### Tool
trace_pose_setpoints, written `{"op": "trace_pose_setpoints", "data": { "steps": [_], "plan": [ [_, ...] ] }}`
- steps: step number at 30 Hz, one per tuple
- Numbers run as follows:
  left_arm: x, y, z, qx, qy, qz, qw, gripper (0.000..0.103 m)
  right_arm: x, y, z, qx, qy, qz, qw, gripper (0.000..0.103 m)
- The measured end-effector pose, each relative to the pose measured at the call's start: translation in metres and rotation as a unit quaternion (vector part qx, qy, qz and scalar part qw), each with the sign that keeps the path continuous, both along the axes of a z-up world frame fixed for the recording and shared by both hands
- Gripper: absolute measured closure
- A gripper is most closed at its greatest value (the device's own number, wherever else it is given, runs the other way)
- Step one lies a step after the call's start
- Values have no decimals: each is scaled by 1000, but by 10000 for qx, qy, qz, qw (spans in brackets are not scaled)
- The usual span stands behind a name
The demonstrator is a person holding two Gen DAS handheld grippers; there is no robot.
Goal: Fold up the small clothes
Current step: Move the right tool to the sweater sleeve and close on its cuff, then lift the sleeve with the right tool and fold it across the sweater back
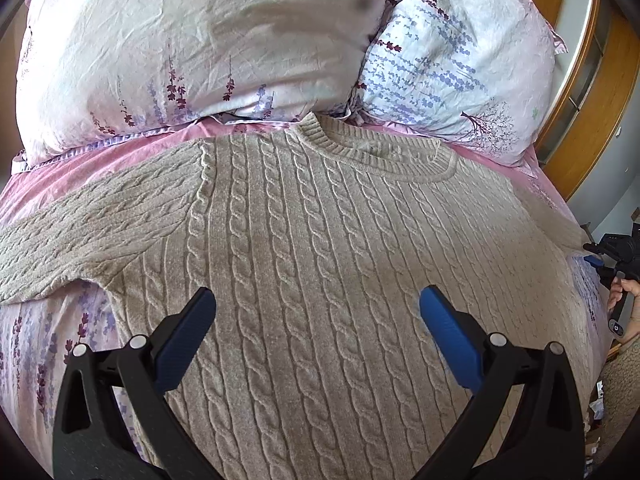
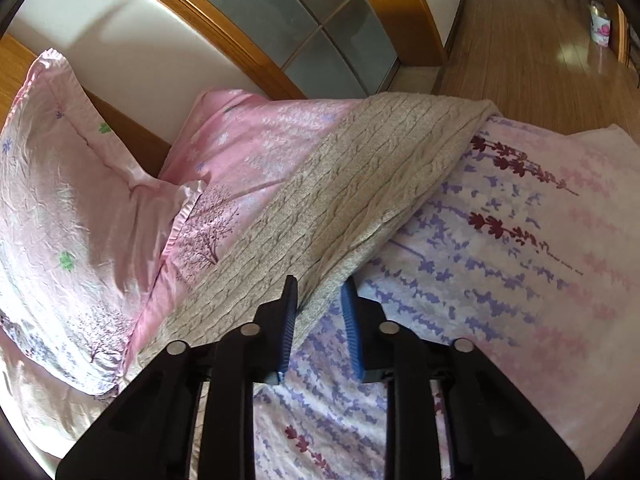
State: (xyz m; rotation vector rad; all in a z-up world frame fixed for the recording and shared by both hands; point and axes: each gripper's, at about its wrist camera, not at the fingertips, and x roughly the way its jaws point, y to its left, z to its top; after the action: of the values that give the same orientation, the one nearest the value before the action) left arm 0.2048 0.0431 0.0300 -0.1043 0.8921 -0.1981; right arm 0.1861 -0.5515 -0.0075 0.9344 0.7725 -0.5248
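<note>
A beige cable-knit sweater (image 1: 320,240) lies flat, front up, on the flowered bed sheet (image 1: 52,344), its collar toward the pillows. One sleeve (image 1: 80,232) stretches out to the left. My left gripper (image 1: 318,300) hovers open over the sweater's lower body, with nothing between its blue pads. In the right wrist view the other sleeve (image 2: 360,184) runs away across the bed. My right gripper (image 2: 320,300) is shut on that sleeve's near edge, and knit fills the narrow gap between the pads. The right gripper (image 1: 616,256) and a hand (image 1: 630,292) also show at the left wrist view's right edge.
Two flowered pillows (image 1: 200,52) (image 1: 460,64) lie against the wooden headboard (image 1: 592,80) beyond the collar. Past the bed's far side are a glass-panelled door (image 2: 304,28) and wooden floor (image 2: 532,40). The pink sheet (image 2: 520,264) spreads to the right of the sleeve.
</note>
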Motion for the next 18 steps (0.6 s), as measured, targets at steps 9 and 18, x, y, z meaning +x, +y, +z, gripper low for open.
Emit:
{"op": "trace_pose_setpoints", "data": {
  "steps": [9,18],
  "plan": [
    [4,8,-4,-179,110,-29,9998,2,14,41,48,-1477,-319,530,9871,92],
    [-8,13,4,-405,-494,86,9979,2,38,178,88,-1672,-1519,3008,9266,93]
  ]
}}
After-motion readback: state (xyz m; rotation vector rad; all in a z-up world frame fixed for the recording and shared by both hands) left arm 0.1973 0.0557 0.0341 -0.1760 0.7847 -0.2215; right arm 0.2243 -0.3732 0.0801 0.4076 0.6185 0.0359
